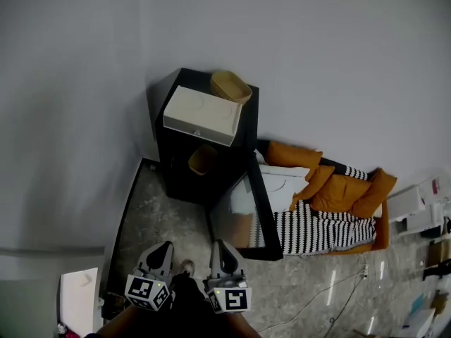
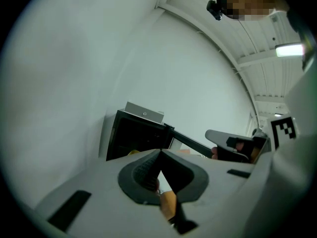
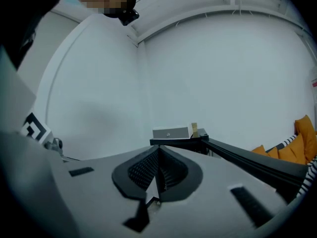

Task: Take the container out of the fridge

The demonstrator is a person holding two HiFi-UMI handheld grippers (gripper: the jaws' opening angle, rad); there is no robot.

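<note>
A small black fridge [image 1: 184, 162] stands against the wall with its glass door [image 1: 243, 213] swung open toward me. Inside on a shelf sits a tan container [image 1: 202, 159]. On the fridge top lie a white box [image 1: 203, 115] and a second tan container [image 1: 230, 86]. My left gripper [image 1: 163, 251] and right gripper [image 1: 221, 252] hang side by side at the bottom of the head view, well short of the fridge, both shut and empty. In the left gripper view the shut gripper [image 2: 159, 153] points at the fridge [image 2: 133, 135]. In the right gripper view the shut gripper [image 3: 158, 150] faces the white box [image 3: 171, 133].
Right of the fridge lies a couch with orange cushions [image 1: 338, 189] and a black-and-white striped blanket [image 1: 320, 229]. A cable [image 1: 331, 291] runs over the speckled floor. A dark frame [image 1: 127, 217] lies on the floor at the left, a white object [image 1: 77, 300] near it.
</note>
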